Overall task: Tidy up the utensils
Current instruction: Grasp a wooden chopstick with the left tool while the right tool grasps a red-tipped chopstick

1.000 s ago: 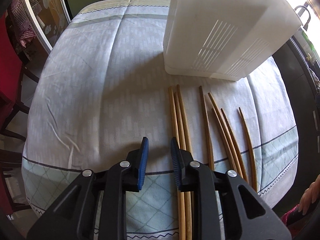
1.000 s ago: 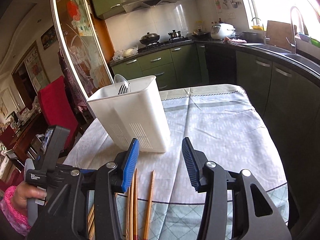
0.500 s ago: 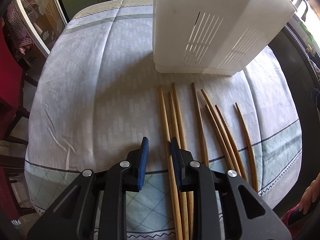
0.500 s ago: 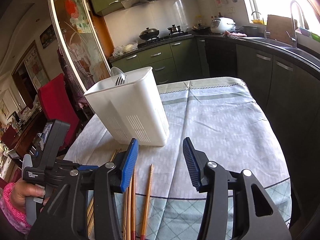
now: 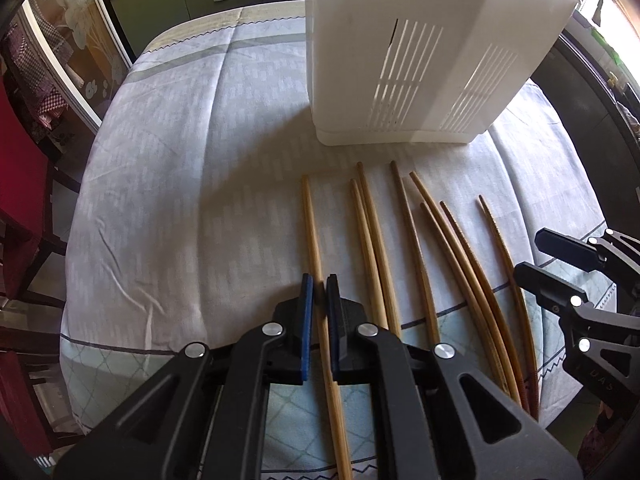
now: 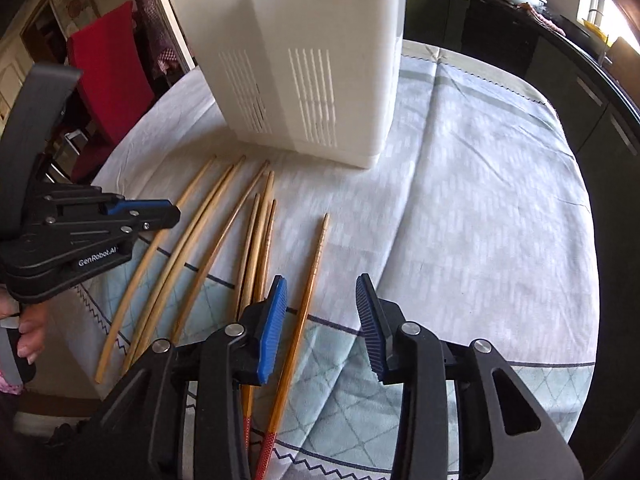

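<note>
While the red chair [image 5: 16, 168] stands off the bench's left edge, the bench [image 5: 180, 184] under its pale patterned cloth carries a row of wooden chopsticks fanned out in front of a white slotted utensil holder [image 5: 408, 60]. The left hand-held gripper [image 5: 317, 292] has just closed, and its blue pads pinch the leftmost chopstick [image 5: 312, 232], which lies apart from the others. To its right lie a touching pair of chopsticks [image 5: 372, 240], then a single one, then several curved ones close together. Furthest right, the right hand-held gripper [image 6: 322, 284] points down over the near edge of the cloth, its jaws partly open after narrowing, with the red-tipped chopstick [image 6: 308, 300] lying between the pads, not touched by either.
</note>
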Demonstrator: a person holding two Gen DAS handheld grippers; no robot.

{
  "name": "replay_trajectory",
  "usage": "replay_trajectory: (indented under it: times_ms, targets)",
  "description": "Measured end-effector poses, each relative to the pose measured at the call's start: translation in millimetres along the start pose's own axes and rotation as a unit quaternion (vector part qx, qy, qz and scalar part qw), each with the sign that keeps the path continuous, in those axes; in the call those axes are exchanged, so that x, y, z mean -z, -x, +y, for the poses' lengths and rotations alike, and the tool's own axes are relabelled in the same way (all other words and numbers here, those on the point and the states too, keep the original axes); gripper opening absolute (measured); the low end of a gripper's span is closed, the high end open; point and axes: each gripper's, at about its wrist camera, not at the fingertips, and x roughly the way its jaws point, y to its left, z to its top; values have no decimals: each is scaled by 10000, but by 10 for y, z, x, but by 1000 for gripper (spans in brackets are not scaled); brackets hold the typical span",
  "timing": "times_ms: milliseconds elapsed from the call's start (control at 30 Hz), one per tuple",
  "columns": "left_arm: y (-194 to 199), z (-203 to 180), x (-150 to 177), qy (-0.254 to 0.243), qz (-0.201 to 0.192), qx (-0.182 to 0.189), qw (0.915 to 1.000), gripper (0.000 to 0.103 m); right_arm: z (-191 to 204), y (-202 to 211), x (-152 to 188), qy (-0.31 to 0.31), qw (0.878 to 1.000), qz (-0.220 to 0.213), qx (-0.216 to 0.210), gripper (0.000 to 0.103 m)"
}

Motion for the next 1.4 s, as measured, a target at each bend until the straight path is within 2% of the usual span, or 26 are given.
replay_trajectory:
  times_ms: [233, 300, 367, 400, 567, 733, 867, 900, 1000, 1100, 1300, 1400]
  targets:
    - [10, 64, 27, -165, -41, 5, 9999, 7, 153, -196, -97, 206, 9987, 329, 333, 30]
    - [8, 69, 30, -205, -41, 12, 9998, 7, 211, -228, -131, 264, 9984, 382, 326, 24]
    - [5, 74, 23, -216, -22, 23, 9998, 7, 279, -237, -157, 355, 9981, 427, 277, 11]
    - [3, 76, 18, -233, -9, 16, 9997, 7, 290, -253, -163, 316, 9982, 467, 217, 9]
    - [-11, 85, -26, -173, 99, 66, 9998, 7, 177, -301, -276, 22, 9982, 583, -113, 7]
    - [-57, 79, -138, -187, 223, 30, 9996, 13, 251, -326, -287, 197, 9980, 593, 54, 7]
    - [-85, 38, -192, -277, 189, -53, 9994, 13, 273, -335, -324, 231, 9981, 575, 70, 7]
    - [-88, 39, -199, -275, 180, -21, 9995, 7, 290, -338, -302, 249, 9982, 535, 98, 7]
    - [-89, 38, -201, -257, 100, -114, 9996, 6, 325, -308, -269, 206, 9990, 400, 23, 7]
    - [1, 74, -202, -227, -160, -187, 9994, 5, 261, -136, -285, 93, 9999, 87, -96, 7]
    - [553, 204, -174, -178, -1176, -242, 9926, 5, 219, 465, -313, -47, 9963, -844, -169, 7]
    - [792, 250, -137, -133, -1512, -149, 9883, 5, 166, 760, -265, -142, 9914, -1285, -200, 7]
